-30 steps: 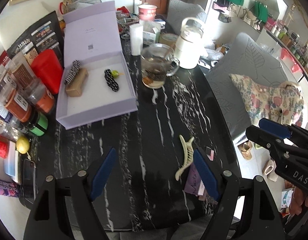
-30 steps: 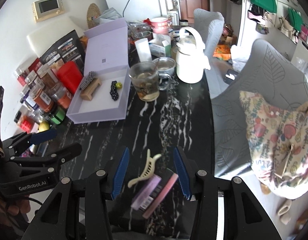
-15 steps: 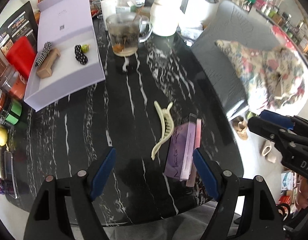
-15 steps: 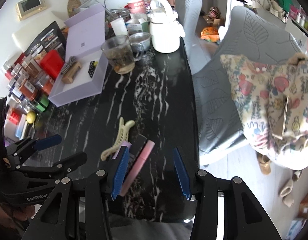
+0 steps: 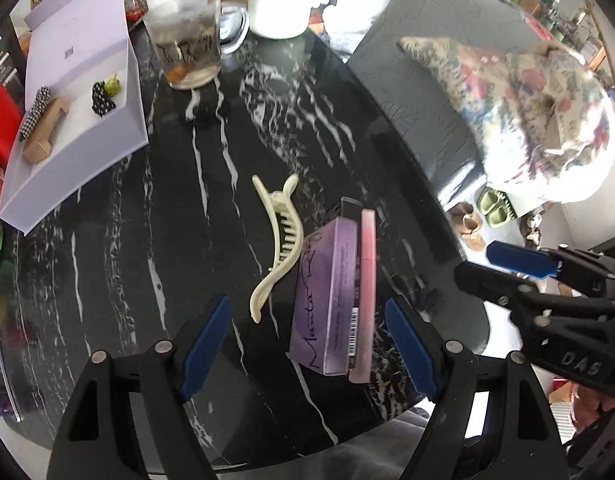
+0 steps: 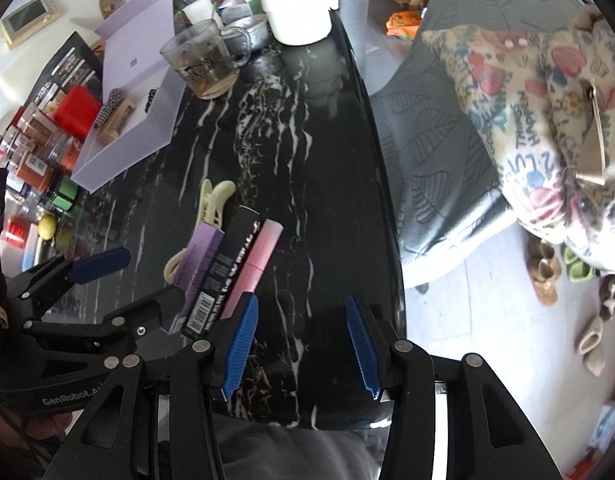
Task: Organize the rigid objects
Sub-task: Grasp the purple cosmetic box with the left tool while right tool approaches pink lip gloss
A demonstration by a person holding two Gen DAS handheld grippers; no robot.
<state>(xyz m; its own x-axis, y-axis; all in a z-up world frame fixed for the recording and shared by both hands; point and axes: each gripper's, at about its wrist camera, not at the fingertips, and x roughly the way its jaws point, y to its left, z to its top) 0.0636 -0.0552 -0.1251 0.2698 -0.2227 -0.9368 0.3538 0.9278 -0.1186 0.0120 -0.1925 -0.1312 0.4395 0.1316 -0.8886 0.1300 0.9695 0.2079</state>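
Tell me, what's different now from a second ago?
Both grippers have come closer over the table's near edge: the left gripper now straddles the cream hair clip and purple box, jaws open, nothing grasped. The right gripper stays open beside the pink tube. The items and lilac box haven't moved.

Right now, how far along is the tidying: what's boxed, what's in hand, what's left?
Done: three small things lie in the open lilac box: a checked clip, a tan block and a black clip. In hand: nothing; the left gripper and right gripper are both open. Left on the table: the cream hair claw, purple carton, black carton and pink tube.
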